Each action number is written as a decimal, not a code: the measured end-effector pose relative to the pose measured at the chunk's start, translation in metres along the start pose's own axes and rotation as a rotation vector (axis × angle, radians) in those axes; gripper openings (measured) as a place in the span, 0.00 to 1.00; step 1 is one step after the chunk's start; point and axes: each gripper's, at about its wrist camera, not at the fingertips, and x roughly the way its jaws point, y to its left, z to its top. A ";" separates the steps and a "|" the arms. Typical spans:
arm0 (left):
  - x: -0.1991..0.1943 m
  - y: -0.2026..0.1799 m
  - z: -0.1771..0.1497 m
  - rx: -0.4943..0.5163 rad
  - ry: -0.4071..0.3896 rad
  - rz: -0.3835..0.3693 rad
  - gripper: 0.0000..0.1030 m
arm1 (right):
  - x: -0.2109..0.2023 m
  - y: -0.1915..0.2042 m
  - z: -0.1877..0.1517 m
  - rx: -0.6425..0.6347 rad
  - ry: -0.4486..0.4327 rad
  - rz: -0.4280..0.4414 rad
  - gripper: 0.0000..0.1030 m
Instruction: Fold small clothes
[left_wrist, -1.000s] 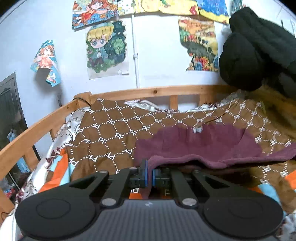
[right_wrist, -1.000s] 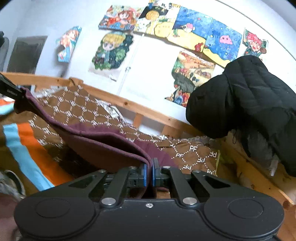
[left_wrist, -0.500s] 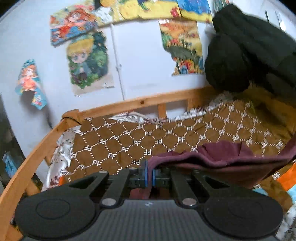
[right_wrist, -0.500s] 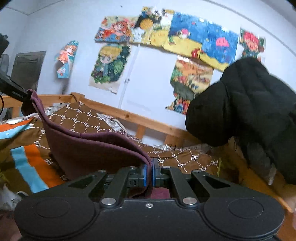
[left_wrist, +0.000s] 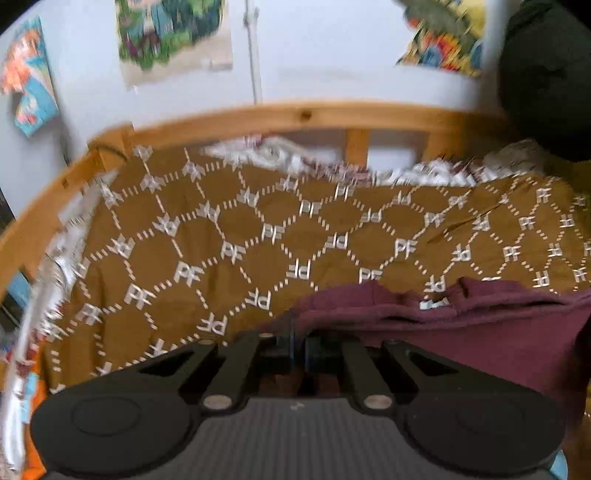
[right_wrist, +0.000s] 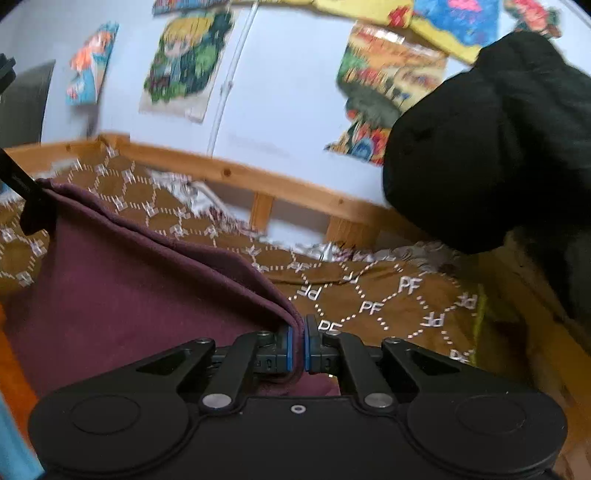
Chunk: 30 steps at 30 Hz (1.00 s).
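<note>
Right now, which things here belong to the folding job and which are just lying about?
In the job:
- maroon garment
- left claw, shut on it
- right claw, shut on it
- brown PF blanket, the surface under it

Lying about:
- black puffy jacket
- wall posters
- wooden bed rail

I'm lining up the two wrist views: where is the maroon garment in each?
Left wrist: maroon garment at lower right, pinched in the left gripper.
Right wrist: at lower left, its edge in the right gripper.
Shared landmark: wooden bed rail.
</note>
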 end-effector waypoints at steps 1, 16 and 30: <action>0.012 0.002 0.001 0.002 0.019 0.003 0.05 | 0.014 0.001 -0.001 -0.002 0.018 0.009 0.05; 0.118 -0.004 0.018 0.054 0.141 0.022 0.05 | 0.146 0.013 -0.020 0.006 0.191 0.067 0.07; 0.118 0.002 0.017 0.115 0.201 0.004 0.69 | 0.143 -0.021 -0.046 0.216 0.194 0.115 0.72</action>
